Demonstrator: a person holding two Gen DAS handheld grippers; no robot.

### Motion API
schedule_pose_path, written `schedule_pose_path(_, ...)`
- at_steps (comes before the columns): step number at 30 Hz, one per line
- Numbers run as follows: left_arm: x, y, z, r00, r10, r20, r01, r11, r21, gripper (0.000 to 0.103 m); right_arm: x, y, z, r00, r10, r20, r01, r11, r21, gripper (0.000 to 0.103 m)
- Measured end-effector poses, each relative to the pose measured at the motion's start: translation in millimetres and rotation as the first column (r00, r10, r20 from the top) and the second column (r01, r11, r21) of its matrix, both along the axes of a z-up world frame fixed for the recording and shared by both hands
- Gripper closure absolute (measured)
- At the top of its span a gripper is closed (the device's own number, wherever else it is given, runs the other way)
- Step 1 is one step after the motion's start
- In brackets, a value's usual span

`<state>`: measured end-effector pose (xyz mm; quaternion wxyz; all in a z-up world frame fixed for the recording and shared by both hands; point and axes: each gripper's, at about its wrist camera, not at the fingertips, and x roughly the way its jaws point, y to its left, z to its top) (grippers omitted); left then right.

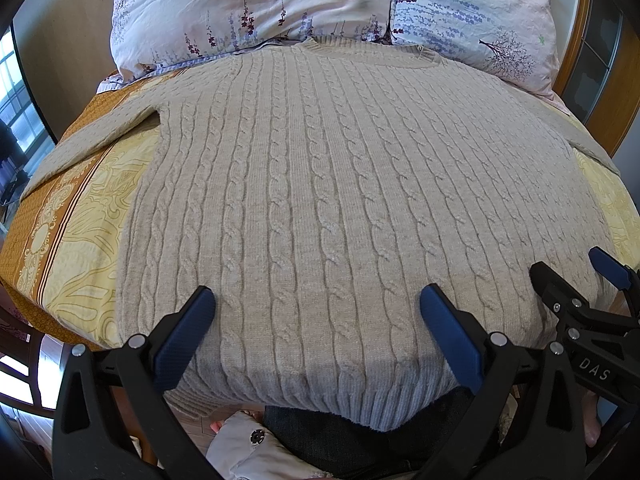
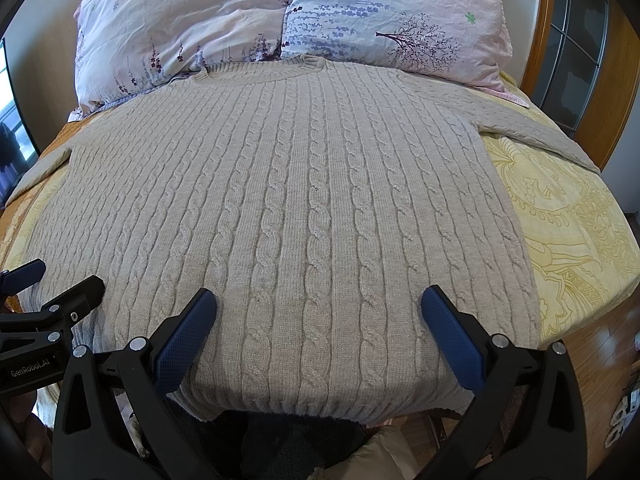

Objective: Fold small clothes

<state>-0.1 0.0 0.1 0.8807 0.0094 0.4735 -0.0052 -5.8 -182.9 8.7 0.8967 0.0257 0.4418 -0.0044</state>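
Left wrist view shows our left hand-held gripper (image 1: 316, 320) spread wide, like the right hand-held gripper (image 2: 318, 320), over the hem of a sweater (image 1: 320, 184) lying flat ahead on the bed (image 1: 80, 216); thick, soft, floppy knit, best pinched at the hem corners.

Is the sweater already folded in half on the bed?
No, the sweater lies spread flat on the bed, with both sleeves stretched out sideways.

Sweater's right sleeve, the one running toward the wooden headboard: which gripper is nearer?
Right. The right gripper hovers over the hem on that sleeve's side; the left gripper sits farther toward the opposite sleeve. Both jaws open.
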Motion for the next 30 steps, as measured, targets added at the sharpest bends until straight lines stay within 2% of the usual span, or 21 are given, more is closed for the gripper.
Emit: schedule_pose_path(30, 2.6, -1.5, 0.2, 1.000, -0.009, -0.018, 0.009, 1.000, 0.002, 0.002, 0.5, -1.0, -0.2, 1.000, 0.002, -0.008, -0.002, 1.000, -0.001, 0.001)
